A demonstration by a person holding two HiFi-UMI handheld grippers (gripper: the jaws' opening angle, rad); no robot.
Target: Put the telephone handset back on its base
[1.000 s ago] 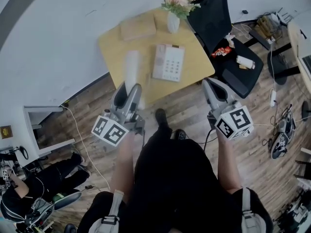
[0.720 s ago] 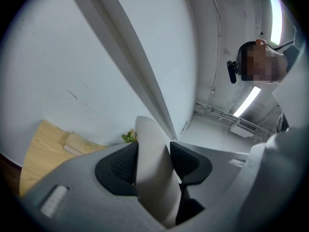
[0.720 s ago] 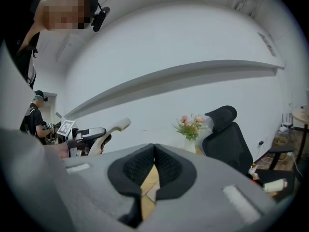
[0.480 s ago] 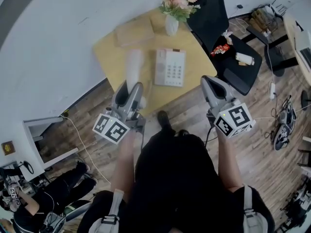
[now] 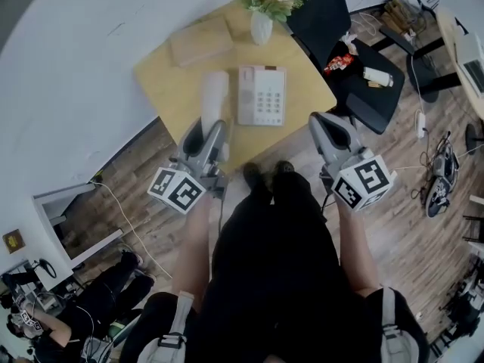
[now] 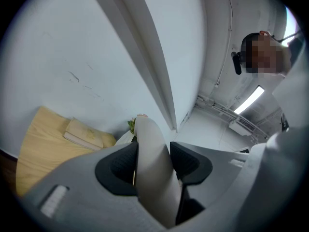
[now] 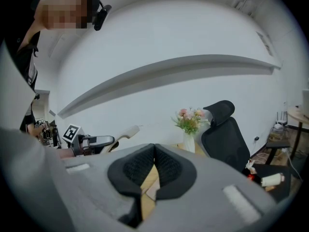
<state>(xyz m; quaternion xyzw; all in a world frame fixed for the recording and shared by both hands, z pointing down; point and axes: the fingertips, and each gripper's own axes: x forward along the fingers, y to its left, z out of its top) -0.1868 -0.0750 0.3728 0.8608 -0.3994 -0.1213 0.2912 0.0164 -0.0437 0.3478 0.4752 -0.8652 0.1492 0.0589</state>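
Yellow table [image 5: 162, 89] against white wall [image 5: 76, 51]; black office chair [image 5: 325, 13] right of table; wood-plank floor [image 5: 136, 157] around table.

left gripper [image 5: 206, 129] clamped on handset [image 5: 214, 94] | right gripper [image 5: 327, 122] jaws together

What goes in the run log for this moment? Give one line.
left tongs: shut on handset | right tongs: shut, empty | handset: held beside base, off cradle | base: on table
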